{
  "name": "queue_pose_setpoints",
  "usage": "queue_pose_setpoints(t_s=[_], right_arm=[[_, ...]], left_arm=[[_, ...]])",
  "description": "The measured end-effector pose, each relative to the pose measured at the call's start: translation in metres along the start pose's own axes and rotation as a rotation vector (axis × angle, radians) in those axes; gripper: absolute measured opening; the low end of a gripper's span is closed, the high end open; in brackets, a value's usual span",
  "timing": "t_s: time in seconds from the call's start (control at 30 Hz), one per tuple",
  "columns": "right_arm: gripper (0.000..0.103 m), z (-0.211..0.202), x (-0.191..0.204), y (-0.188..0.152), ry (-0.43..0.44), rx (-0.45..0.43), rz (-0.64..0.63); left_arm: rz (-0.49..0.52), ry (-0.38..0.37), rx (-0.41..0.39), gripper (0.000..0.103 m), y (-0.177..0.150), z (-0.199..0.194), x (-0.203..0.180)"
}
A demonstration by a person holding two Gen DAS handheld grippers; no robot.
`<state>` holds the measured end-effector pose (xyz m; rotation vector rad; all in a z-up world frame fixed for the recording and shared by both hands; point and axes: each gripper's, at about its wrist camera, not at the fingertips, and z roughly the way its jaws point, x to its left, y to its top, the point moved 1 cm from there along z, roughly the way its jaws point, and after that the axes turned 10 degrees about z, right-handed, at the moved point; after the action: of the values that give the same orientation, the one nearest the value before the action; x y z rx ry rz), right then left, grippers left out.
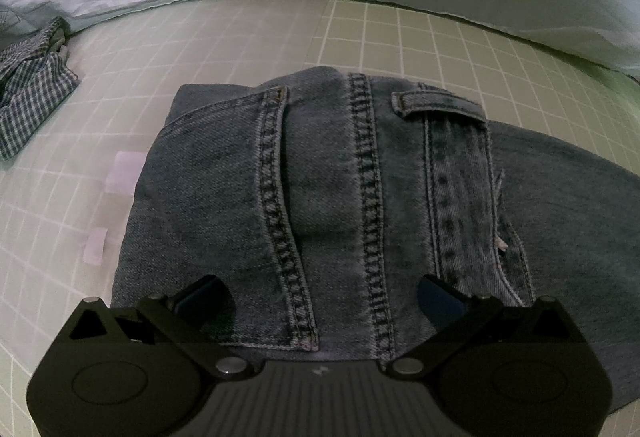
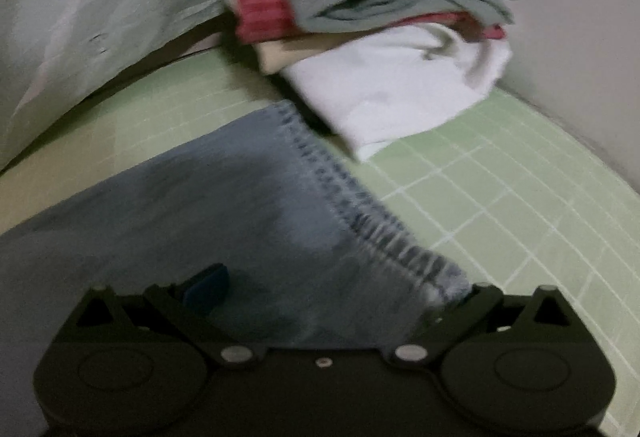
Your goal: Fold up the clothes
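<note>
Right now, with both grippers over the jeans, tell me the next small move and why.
Probably lower the left gripper and close its fingers on the near edge of the jeans. It hangs open over the denim, gripping nothing, and the jeans lie partly folded on the green grid mat. The right gripper looks open too, at the seamed edge.

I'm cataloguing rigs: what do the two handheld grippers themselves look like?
Both the left gripper and right gripper are matte black, with ribbed centre bodies, round side housings, angled linkage arms on silver pivot pins and blue finger pads. No cables or sleeves show.
</note>
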<state>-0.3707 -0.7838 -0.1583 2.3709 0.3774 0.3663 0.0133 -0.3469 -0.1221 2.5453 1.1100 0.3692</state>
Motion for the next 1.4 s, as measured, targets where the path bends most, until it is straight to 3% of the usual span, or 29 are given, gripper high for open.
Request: queue_pose_setpoints(t_s=[0.03, 0.1, 0.13, 0.4, 0.8, 0.97, 1.1, 1.23, 1.27, 1.4], right_arm=[[0.084, -0.002, 0.002, 0.0, 0.016, 0.002, -0.013], [0.049, -0.01, 0.009, 0.001, 0.035, -0.009, -0.02], [0.02, -0.014, 0.013, 0.002, 0.044, -0.014, -0.023], [0.02, -0.046, 0.043, 0.008, 0.12, -0.055, -0.049], [0.02, -0.112, 0.127, -0.011, 0.271, -0.149, -0.163], [0.02, -0.131, 0.184, -0.04, 0.356, -0.145, -0.295], [0.021, -0.137, 0.24, -0.099, 0.389, -0.104, -0.539], [0.04, -0.12, 0.271, -0.168, 0.306, 0.013, -0.747], [0.046, -0.125, 0.271, -0.172, 0.313, 0.003, -0.748], [0.05, -0.14, 0.265, -0.164, 0.363, -0.005, -0.666]], left_arm=[[0.002, -0.001, -0.001, 0.103, 0.0, -0.001, 0.0], [0.005, 0.0, -0.005, 0.103, -0.001, -0.001, 0.0], [0.006, 0.0, -0.006, 0.103, -0.001, 0.0, 0.0], [0.005, -0.022, -0.008, 0.103, 0.001, 0.001, 0.004], [0.01, -0.072, -0.135, 0.103, -0.005, -0.041, 0.038], [-0.006, -0.098, -0.182, 0.103, -0.021, -0.065, 0.059], [-0.011, -0.103, -0.183, 0.103, -0.04, -0.074, 0.071], [-0.011, -0.104, -0.16, 0.103, -0.06, -0.077, 0.078], [-0.014, -0.105, -0.156, 0.103, -0.064, -0.077, 0.08], [-0.041, -0.116, -0.141, 0.103, -0.076, -0.076, 0.088]])
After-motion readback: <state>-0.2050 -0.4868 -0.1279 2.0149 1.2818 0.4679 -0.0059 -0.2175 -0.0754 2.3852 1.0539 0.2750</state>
